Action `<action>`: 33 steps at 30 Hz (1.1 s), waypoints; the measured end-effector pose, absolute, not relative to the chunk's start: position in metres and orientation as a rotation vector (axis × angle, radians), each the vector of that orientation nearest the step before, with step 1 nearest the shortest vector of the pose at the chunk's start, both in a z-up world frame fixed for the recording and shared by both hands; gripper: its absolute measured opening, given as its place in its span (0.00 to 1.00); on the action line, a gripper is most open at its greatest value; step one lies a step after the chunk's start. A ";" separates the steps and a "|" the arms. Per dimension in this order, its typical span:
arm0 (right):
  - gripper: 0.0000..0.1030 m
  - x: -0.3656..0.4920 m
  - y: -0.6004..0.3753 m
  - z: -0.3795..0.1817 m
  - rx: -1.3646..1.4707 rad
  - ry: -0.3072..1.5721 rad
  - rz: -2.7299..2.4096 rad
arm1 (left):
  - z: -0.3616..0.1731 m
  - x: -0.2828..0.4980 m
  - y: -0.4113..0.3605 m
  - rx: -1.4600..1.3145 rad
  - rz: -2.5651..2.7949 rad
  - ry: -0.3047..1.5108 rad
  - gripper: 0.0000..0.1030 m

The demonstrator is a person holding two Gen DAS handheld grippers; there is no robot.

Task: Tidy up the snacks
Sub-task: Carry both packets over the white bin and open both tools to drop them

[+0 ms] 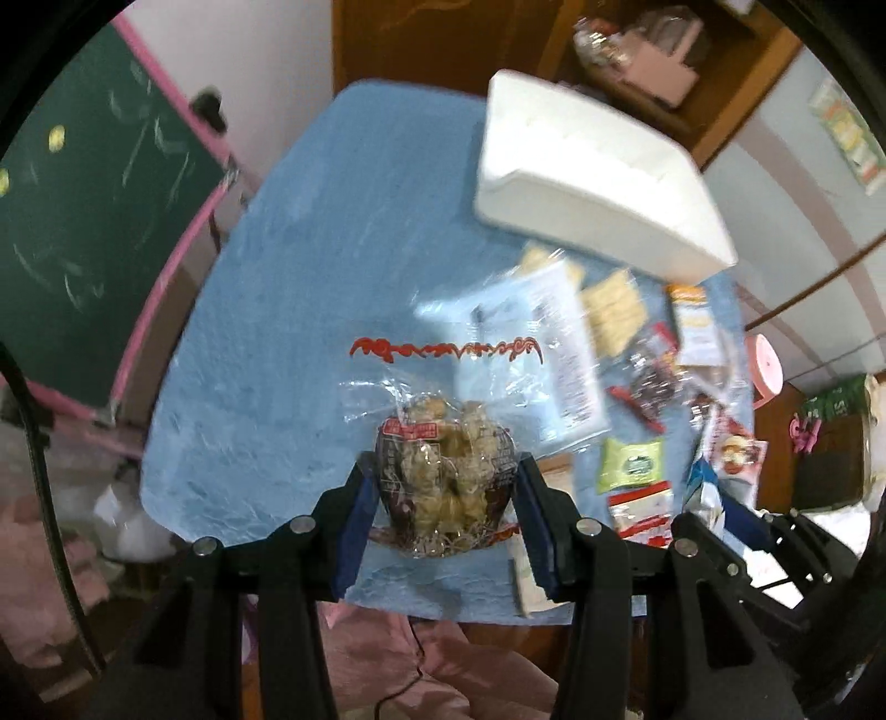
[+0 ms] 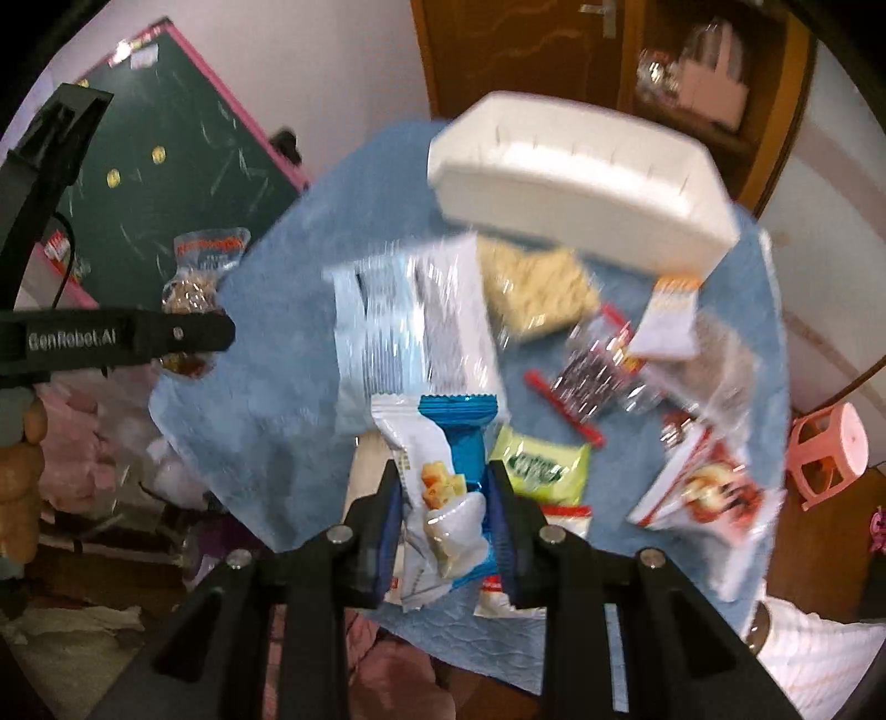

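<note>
My left gripper [image 1: 446, 493] is shut on a clear bag of round brown snacks [image 1: 443, 476] with red print, held above the blue tablecloth [image 1: 288, 310]. My right gripper [image 2: 446, 515] is shut on a blue-and-white snack packet [image 2: 443, 487], also lifted over the table. A white plastic bin [image 1: 592, 177] stands at the far side of the table; it also shows in the right wrist view [image 2: 576, 183]. Loose snack packets [image 2: 554, 343] lie between the grippers and the bin. The left gripper with its bag shows at the left of the right wrist view [image 2: 188, 327].
A large pale-blue packet [image 2: 410, 327], a green packet [image 2: 545, 468], a red-and-white bag [image 2: 703, 493] and crackers [image 2: 537, 288] lie on the cloth. A green chalkboard [image 1: 94, 221] stands left. A pink stool [image 2: 825, 454] is right. A wooden cabinet [image 2: 554, 50] is behind.
</note>
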State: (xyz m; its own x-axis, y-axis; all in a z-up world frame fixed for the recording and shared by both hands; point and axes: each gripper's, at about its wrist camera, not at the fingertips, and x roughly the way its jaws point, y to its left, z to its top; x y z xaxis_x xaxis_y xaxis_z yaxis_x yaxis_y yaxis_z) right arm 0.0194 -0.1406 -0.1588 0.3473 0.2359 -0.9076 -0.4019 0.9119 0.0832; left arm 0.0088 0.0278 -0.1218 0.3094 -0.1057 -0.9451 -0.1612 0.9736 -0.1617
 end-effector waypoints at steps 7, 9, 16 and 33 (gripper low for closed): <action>0.28 0.013 -0.156 -0.091 -0.112 0.995 0.377 | -0.052 0.015 -0.001 -0.114 -0.001 1.134 0.45; 0.28 0.014 -0.163 -0.072 -0.079 0.957 0.371 | -0.034 0.015 -0.011 -0.082 -0.012 1.093 0.45; 0.28 0.024 -0.180 -0.016 0.010 0.865 0.367 | 0.026 0.022 -0.033 0.020 -0.027 0.953 0.46; 0.29 0.136 -0.187 0.043 0.090 0.762 0.148 | 0.064 0.151 -0.040 0.084 -0.116 0.820 0.46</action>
